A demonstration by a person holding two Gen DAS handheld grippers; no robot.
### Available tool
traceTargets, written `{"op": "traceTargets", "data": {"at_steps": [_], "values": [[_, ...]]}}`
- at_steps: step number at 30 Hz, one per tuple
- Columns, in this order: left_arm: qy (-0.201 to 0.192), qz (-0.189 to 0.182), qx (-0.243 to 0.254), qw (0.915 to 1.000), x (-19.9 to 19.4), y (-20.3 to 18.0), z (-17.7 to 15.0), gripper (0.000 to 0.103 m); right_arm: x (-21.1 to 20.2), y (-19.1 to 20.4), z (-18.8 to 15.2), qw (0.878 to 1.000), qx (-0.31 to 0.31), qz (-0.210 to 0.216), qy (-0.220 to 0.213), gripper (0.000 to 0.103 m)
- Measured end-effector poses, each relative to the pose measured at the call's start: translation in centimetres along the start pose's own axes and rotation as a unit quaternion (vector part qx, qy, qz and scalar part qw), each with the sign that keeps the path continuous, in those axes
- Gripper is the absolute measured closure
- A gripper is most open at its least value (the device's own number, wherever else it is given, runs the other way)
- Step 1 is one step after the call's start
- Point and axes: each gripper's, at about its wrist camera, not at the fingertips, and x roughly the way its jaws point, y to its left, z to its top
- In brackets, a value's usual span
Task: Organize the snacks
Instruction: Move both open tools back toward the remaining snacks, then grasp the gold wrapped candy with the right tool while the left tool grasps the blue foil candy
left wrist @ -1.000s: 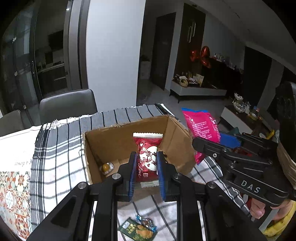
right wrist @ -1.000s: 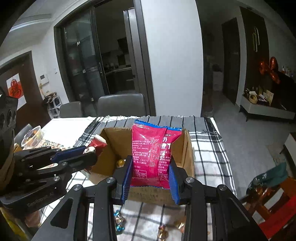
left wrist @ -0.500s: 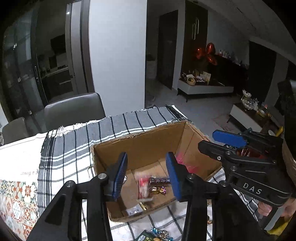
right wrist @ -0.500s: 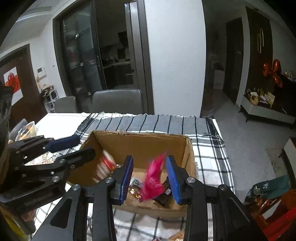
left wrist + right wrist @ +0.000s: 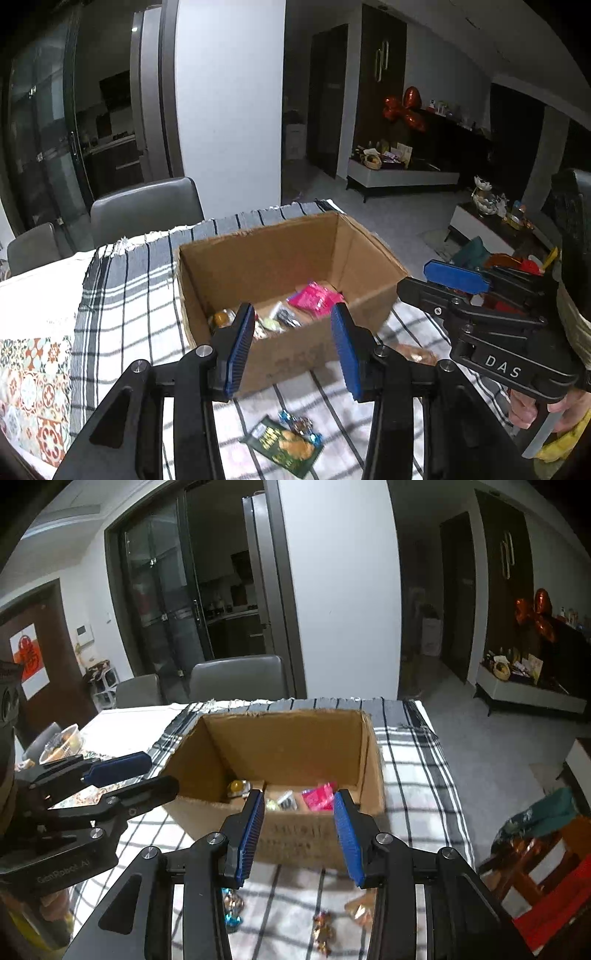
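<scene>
both claws hang spread wide with nothing between their pads, left gripper (image 5: 291, 345) and right gripper (image 5: 299, 829), over the near wall of the cardboard box (image 5: 258, 258). pink snack bag (image 5: 314, 299) lies inside it; green packet (image 5: 288, 446) lies on the checked cloth (image 5: 122, 295).

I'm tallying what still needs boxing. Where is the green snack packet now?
The green snack packet lies on the checked tablecloth in the left wrist view, outside and in front of the cardboard box, beside some foil-wrapped candies.
</scene>
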Motion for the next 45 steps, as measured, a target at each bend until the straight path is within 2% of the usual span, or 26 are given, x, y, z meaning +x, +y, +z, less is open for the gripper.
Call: {"op": "traceTargets", "data": {"at_steps": [8, 27, 36, 45], "values": [[0.019, -0.004, 0.001, 0.9998, -0.6, -1.1, -3.3, 0.061, -0.8, 0.0, -4.0, 1.0, 0.007, 0.0, 0.019, 0.063], [0.095, -0.011, -0.016, 0.9953, 2.5, -1.9, -11.2, 0.064, 1.8, -1.2, -12.2, 0.994, 0.045, 0.003, 0.102, 0.063], [0.128, -0.022, -0.035, 0.991, 4.8, -1.4, -13.9, 0.067, 3.2, -1.4, -13.8, 0.991, 0.05, -0.003, 0.127, 0.063], [0.135, -0.02, -0.037, 0.9899, 6.7, -1.3, -14.0, 0.069, 4.7, -2.2, -14.4, 0.988, 0.065, -0.003, 0.142, 0.063]]}}
